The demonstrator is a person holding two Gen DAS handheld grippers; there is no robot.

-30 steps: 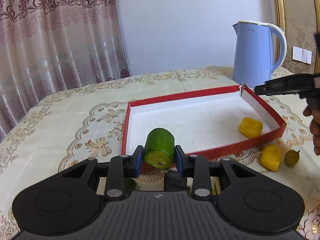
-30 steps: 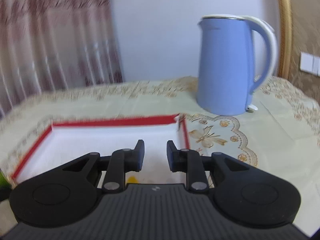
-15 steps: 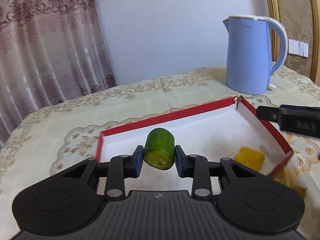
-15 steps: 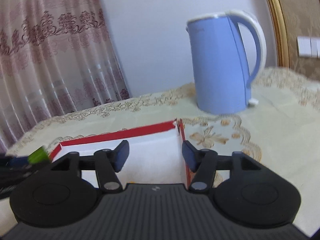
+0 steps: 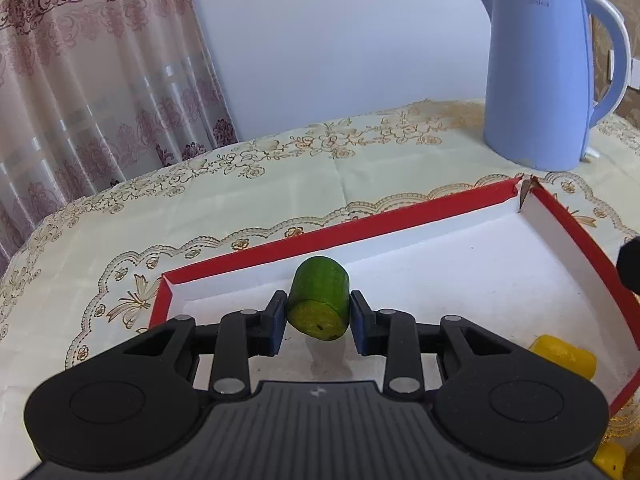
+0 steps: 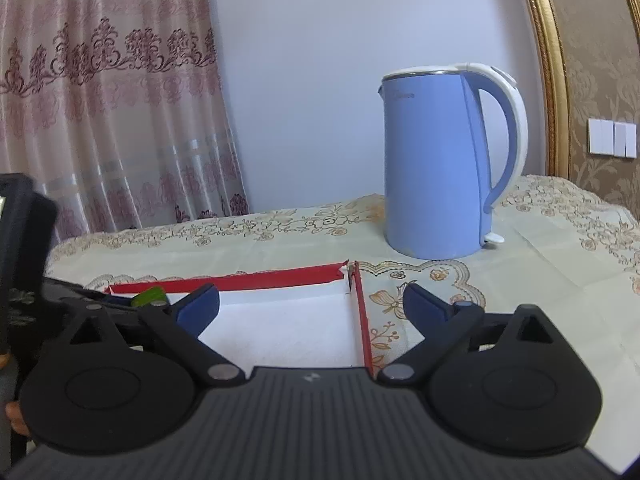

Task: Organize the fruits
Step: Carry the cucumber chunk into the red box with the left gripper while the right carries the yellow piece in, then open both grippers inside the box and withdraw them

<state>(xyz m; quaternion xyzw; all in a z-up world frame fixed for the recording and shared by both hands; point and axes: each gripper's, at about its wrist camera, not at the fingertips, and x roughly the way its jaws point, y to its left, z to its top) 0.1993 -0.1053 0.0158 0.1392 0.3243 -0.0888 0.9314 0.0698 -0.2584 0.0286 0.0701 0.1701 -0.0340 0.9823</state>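
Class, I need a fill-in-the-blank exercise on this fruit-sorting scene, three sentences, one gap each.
1. The left gripper is shut on a ____ fruit piece.
2. The fruit piece hangs over the red-rimmed ____.
3. The right gripper has just been opening and its jaws hold ____.

Missing words: green; tray; nothing

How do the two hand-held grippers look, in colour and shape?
Both look alike. The left gripper and the right gripper have a black ribbed body, two round black discs, black linkage arms with silver pivot pins, blue finger pads, and a small pale logo. No cables or sleeves show.
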